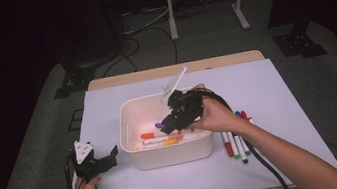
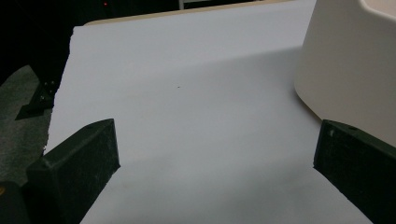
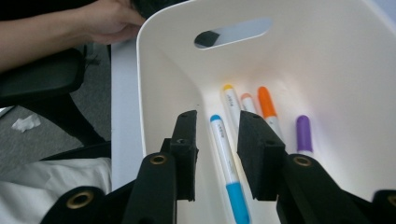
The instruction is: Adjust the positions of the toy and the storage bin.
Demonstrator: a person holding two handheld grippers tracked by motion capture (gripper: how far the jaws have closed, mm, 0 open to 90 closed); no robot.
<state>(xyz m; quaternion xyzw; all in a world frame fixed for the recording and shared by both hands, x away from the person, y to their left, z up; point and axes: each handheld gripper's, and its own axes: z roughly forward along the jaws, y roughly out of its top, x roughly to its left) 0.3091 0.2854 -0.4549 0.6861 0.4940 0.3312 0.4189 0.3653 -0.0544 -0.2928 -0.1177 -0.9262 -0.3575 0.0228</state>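
A white marker [image 3: 229, 163] with blue ends lay on the floor of the white bin [image 3: 336, 60], beside yellow-, peach-, orange- and purple-capped markers [image 3: 261, 107], between parted jaws.

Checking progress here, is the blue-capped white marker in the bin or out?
In: the blue-capped white marker lies inside the white plastic bin.

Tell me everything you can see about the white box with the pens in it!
The white box is an open tub that looks like smooth plastic, with rounded corners and an oval handle slot in one end wall. It stands upright on the white sheet in the middle of the table. Orange, yellow, purple and blue-capped pens lie on its floor. The right gripper hangs over it, jaws apart around the blue pen.
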